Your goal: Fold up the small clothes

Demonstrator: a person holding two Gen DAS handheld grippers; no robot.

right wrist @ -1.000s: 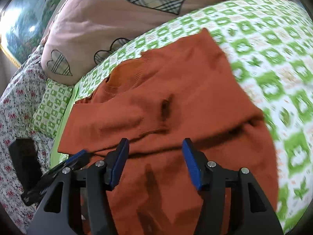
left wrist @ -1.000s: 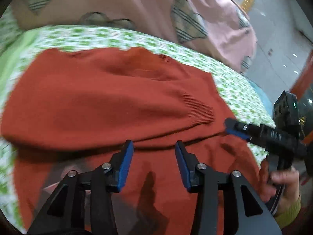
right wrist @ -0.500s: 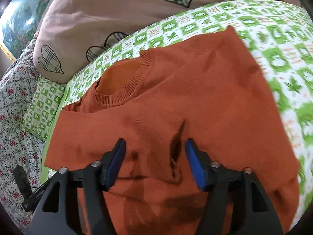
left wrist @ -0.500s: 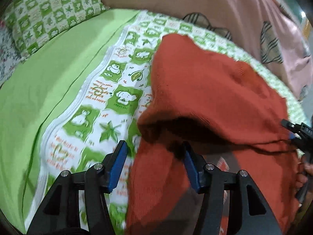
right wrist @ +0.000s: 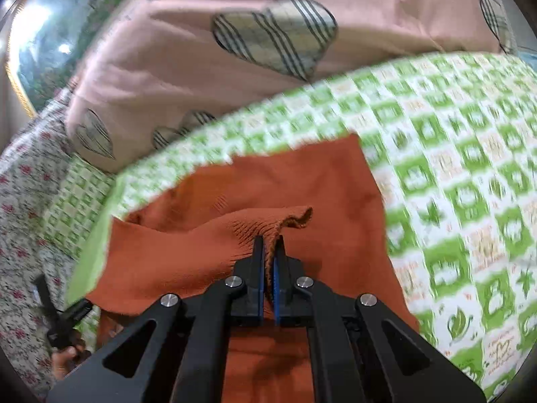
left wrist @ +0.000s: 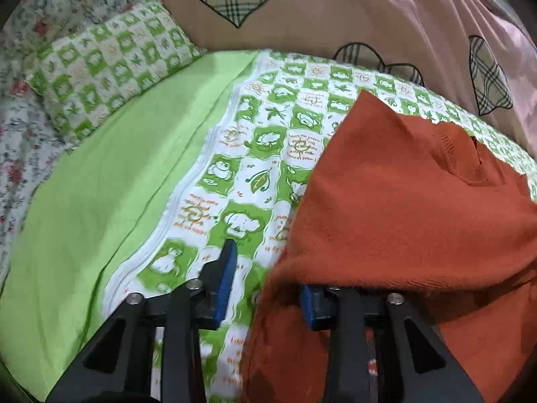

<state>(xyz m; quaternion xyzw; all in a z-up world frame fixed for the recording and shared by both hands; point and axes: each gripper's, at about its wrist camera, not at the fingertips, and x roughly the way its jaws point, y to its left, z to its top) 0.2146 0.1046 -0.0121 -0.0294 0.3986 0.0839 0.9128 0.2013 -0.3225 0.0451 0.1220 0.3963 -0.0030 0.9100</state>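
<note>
Rust-orange knit sweater (right wrist: pixel 208 255): soft, limp; take hold at ribbed edges. Right gripper (right wrist: pixel 267 252) pinches ribbed cuff; left gripper (left wrist: pixel 265 280) jaws apart.

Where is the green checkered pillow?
In the left wrist view, the small green-and-white checkered pillow sits at the upper left, on the plain lime-green sheet, beside the pink quilt with plaid hearts.

The rust-orange knitted sweater (left wrist: pixel 402 201) drapes over the left gripper's (left wrist: pixel 268 268) right finger, hiding its tip, and runs off the right edge; in the right wrist view the green-and-white checked bedsheet (right wrist: pixel 453 168) is motion-blurred, its printed motifs unreadable
</note>
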